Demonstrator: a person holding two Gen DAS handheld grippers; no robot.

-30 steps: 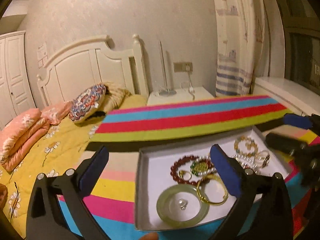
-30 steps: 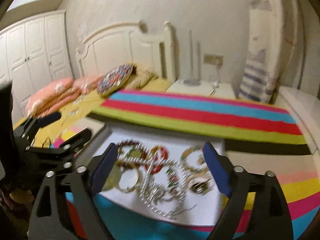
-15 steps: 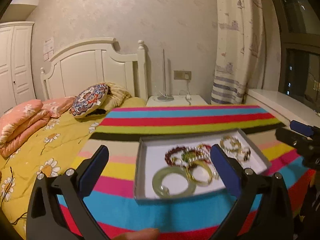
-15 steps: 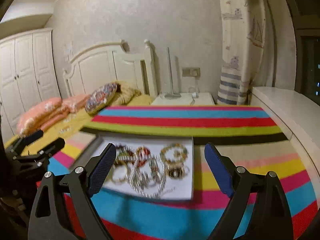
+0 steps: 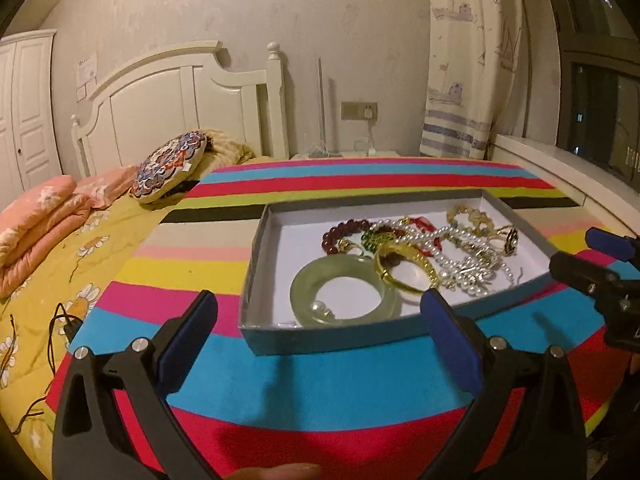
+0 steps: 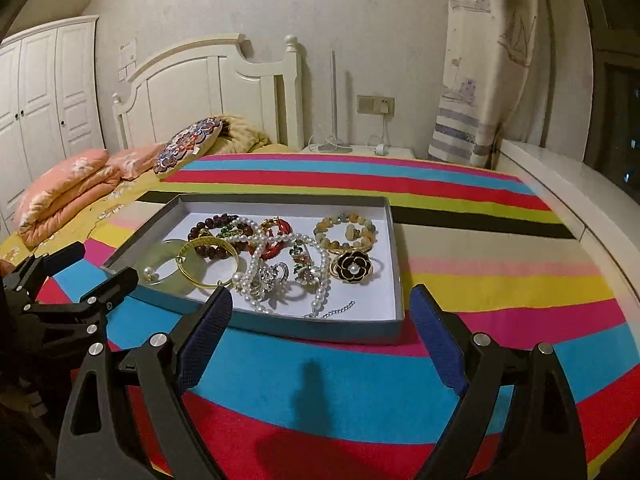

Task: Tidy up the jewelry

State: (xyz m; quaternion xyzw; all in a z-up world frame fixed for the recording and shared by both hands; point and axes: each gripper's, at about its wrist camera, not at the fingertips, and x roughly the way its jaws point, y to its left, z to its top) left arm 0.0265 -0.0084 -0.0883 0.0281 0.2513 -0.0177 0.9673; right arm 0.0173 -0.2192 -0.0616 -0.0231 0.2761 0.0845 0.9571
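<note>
While both grippers hang short of the shallow grey box on the striped blanket, their fingers are spread wide and hold nothing: the left gripper faces the box's near wall and the right gripper its near right corner. All the jewelry lies inside the box, much of it overlapping. A pale green jade bangle sits at the near left, with a small pearl earring inside its ring; a gold bangle leans across it and onto a dark red bead bracelet. Both bangles look stiff and smooth, so they would probably slip unless pinched across the band, and the jade one is likely heavy and could crack if dropped. A pearl necklace snakes limply over a red bracelet and silver pieces; lifting one loop would likely drag its neighbours. A black flower brooch and an amber bead bracelet lie clearer at the right, easier to grasp by their edges. Whether this pile awaits sorting or is the gathered result, the views cannot say.
</note>
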